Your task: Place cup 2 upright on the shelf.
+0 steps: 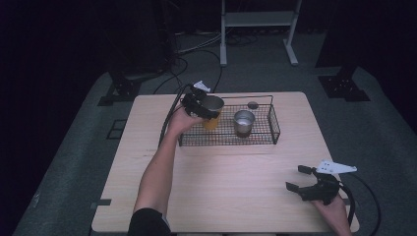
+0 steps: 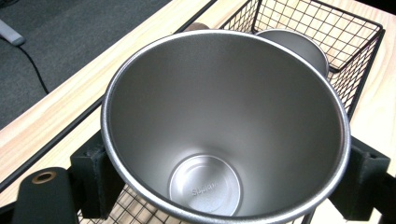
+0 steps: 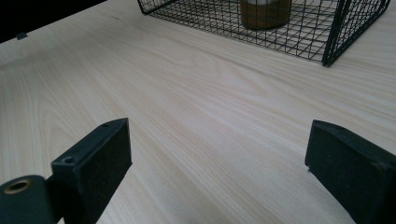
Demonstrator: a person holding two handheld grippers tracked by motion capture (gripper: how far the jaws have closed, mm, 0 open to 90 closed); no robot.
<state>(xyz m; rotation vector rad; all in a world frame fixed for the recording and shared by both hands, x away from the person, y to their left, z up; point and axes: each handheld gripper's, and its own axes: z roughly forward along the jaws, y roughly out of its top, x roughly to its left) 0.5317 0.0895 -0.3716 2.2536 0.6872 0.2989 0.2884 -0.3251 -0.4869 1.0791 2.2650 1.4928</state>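
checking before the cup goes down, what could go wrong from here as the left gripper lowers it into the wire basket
1. The steel cup in the left gripper is clamped only at its sides, with the jaws on opposite sides of a smooth tapered wall; it could slip or tilt.
2. A second cup already stands in the wire basket close by; the two might knock together.
3. The held cup hangs near the basket's left end, so its base might catch the rim.

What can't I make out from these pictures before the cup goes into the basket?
- Held cup: whether its base touches the wire basket floor; left gripper view, the cup's own body hides it.
- Second cup: mostly hidden behind the held cup's rim.
- Small dark round thing behind the basket: too small, high view.
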